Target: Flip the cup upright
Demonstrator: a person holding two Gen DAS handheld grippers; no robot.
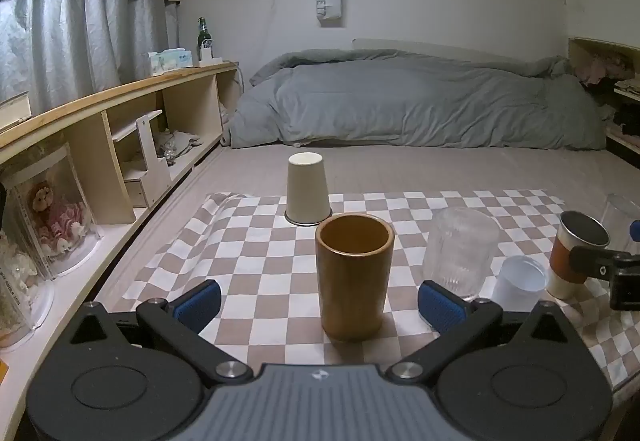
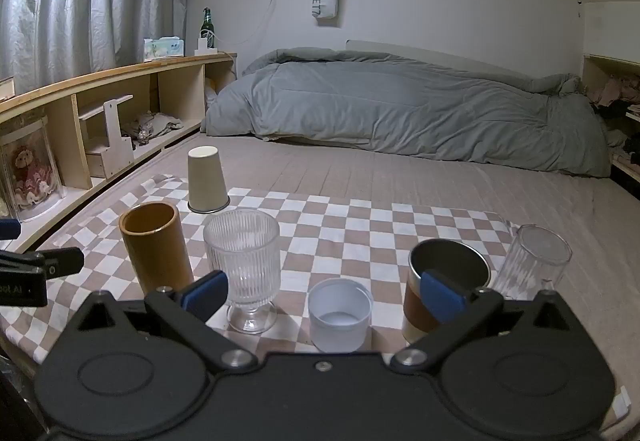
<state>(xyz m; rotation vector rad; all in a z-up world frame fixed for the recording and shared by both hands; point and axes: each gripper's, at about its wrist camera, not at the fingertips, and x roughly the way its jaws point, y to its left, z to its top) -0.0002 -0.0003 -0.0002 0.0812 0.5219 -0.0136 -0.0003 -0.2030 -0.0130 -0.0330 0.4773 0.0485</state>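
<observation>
A cream paper cup (image 1: 307,188) stands upside down at the far edge of the checkered cloth (image 1: 256,253); it also shows in the right wrist view (image 2: 206,179). A brown cylindrical cup (image 1: 353,275) stands upright between the fingers of my left gripper (image 1: 320,303), which is open and not touching it. My right gripper (image 2: 324,291) is open and empty, with a small white cup (image 2: 340,315) upright between its fingers.
A ribbed glass goblet (image 2: 245,269), a steel cup with a brown sleeve (image 2: 442,289) and a clear glass (image 2: 530,261) stand on the cloth. A wooden shelf (image 1: 120,129) runs along the left. A grey duvet (image 1: 420,101) lies at the back.
</observation>
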